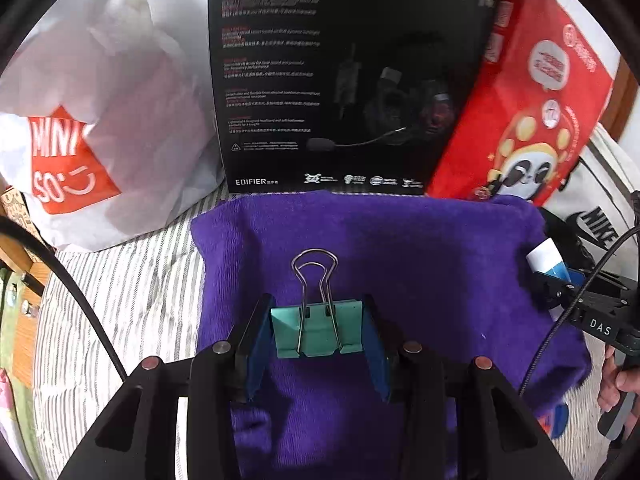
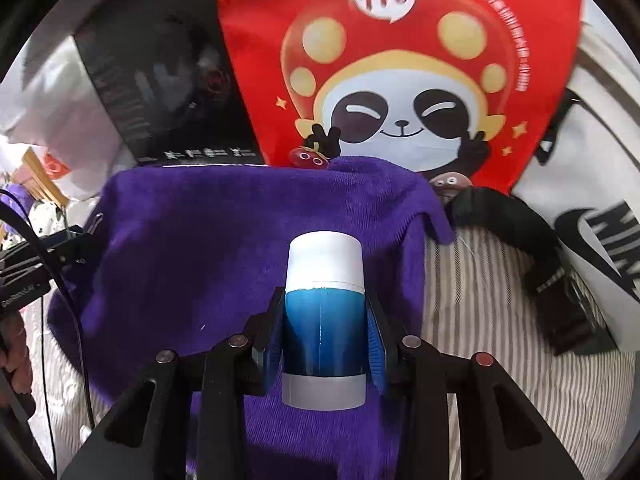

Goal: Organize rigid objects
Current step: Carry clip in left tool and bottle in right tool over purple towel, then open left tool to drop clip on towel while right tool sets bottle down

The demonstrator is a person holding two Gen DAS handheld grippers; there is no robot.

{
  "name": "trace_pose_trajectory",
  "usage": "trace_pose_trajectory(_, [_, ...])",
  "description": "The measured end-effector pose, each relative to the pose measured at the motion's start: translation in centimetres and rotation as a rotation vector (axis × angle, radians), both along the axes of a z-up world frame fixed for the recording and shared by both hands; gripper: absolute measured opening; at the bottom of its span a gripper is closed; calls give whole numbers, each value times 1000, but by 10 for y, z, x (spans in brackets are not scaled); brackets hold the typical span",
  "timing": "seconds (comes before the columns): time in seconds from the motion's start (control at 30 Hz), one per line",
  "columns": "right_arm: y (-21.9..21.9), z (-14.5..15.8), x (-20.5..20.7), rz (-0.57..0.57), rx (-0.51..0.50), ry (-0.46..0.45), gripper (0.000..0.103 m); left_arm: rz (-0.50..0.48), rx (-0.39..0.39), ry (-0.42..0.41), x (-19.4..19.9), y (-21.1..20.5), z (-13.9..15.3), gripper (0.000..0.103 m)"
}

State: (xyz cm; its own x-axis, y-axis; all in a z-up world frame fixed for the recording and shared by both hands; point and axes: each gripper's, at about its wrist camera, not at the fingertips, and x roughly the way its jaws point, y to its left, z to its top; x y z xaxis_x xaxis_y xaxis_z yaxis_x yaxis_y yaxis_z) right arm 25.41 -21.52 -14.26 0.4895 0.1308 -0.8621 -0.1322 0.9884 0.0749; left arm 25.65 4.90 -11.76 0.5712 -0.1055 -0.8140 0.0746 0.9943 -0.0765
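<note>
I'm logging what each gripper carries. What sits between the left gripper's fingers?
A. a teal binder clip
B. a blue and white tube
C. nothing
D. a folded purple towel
A: the left wrist view shows the left gripper clamped on the teal binder clip, above the purple towel.

Lighting is soft daylight, pretty bright overall, no harsh lamp look. The glossy black cardboard box [image 1: 340, 80] picks up hazy reflections, so its small print is hard to read. The white plastic shopping bag [image 1: 104, 92] is nearly blown out. Both fisheye views bend hard at the edges with dark vignette corners. The red panda-print bag [image 2: 400, 80] is smeared with motion blur in the right wrist view. The gripper fingers throw soft shadows on the purple fleece cloth [image 1: 400, 248].
</note>
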Motion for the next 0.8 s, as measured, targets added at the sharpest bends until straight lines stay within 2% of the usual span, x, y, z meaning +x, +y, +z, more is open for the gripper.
trace_pose_trajectory(0.33, [8,-18,27,10,-37,74,36,11,5,74,34,0,-25,40])
trace_pose_trajectory(0.7, [6,-18,27,25,-34,72,36,4,92,88,40,-16,-33,40])
trace_pose_trajectory(0.8, [2,-17,24,32,-12,78,43,2,96,86,39,-19,-33,40])
